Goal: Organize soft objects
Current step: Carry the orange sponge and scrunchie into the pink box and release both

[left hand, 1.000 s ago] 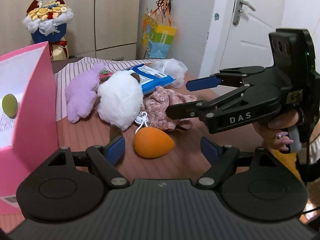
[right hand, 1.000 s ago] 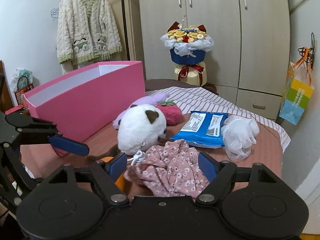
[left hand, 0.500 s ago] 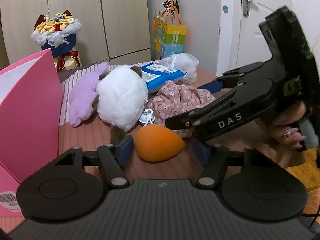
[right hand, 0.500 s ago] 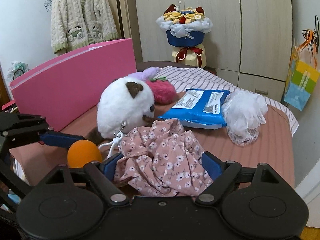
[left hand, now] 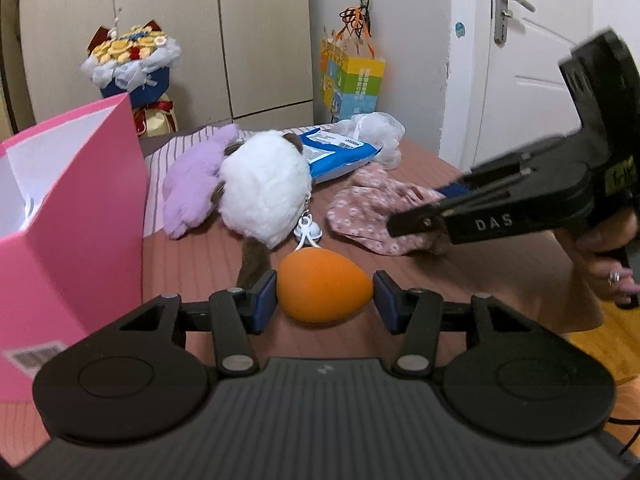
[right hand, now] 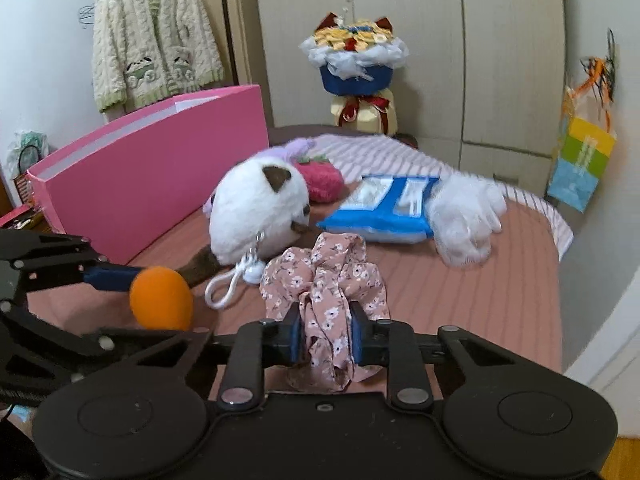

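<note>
Broad brown table with a fine ribbed surface across the middle of both views; striped cloth draped over its far end. Tall pink box, smooth card with white inside, at the left edge of the left wrist view, long and flat-sided at centre left of the right wrist view. Round white plush cat of thick fluffy fur with brown ears, centre of frame, white cord loop and bell hanging at its front; flat lilac plush touching it on the left; fuzzy red plush just behind in the right wrist view. Glossy blue wipes packet, soft and rectangular, right of centre; frothy white mesh sponge touching its right end. Crumpled pink floral scrunchie, thin gathered fabric, low centre of the right wrist view; right gripper pinched on its near fold, blue pads pressing the cloth from both sides. Smooth orange egg-shaped sponge on the table at lower centre of the left wrist view, lying between the parted blue pads of the left gripper; left pad at its rounded end, small gap at the pointed end, so jaws spread and not clamped.
</note>
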Demonstrator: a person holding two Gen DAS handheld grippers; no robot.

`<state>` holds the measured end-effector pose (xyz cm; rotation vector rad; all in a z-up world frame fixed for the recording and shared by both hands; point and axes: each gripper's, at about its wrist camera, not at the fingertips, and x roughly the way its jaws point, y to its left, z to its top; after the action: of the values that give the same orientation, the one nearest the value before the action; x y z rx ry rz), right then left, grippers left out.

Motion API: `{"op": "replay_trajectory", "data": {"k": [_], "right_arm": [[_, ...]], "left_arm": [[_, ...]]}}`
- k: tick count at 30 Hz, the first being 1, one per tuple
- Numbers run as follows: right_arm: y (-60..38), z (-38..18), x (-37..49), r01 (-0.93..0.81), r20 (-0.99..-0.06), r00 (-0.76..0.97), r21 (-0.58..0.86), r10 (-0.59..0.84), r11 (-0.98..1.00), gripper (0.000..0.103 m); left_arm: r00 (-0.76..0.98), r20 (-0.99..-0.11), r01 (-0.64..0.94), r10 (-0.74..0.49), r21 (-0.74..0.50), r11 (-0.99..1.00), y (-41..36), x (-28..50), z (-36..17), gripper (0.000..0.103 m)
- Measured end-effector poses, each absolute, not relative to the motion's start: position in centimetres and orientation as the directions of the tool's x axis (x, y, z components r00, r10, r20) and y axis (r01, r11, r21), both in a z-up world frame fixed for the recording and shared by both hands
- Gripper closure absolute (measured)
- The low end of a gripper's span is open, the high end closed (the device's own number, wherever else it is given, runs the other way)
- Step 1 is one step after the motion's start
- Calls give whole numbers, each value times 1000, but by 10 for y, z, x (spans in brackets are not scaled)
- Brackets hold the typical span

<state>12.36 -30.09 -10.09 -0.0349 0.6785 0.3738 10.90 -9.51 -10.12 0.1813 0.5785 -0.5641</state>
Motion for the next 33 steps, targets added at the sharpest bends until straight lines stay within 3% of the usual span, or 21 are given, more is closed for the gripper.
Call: {"op": "replay_trajectory", "data": {"k": [3,8,14,23,33], "right_arm": [[-304,-102,115,-307,-619,715,141,326,941,77],[-297,-98,96,-267,-624,732,107,274,958,78],[-288,-93,82,-257,-673,692,110,262,960,78],[-264,-79,66,-333,-695,594,245,405,910,78],[-206,-39,51,-481,-714,511,223,478,848,77]], "left_arm": [[685,-566,543,-460,-24,839,-86,106,-99,53],[671,-575,530,-468,-69,845,-70,102,-94,53],[666,-612,509,-428,-47,859,-55,96,-90,53],[631,-668,479,-394,-64,875,-26,87,-78,53],[588,-738,427,-330,-63,902,22,77,-58,53]]}}
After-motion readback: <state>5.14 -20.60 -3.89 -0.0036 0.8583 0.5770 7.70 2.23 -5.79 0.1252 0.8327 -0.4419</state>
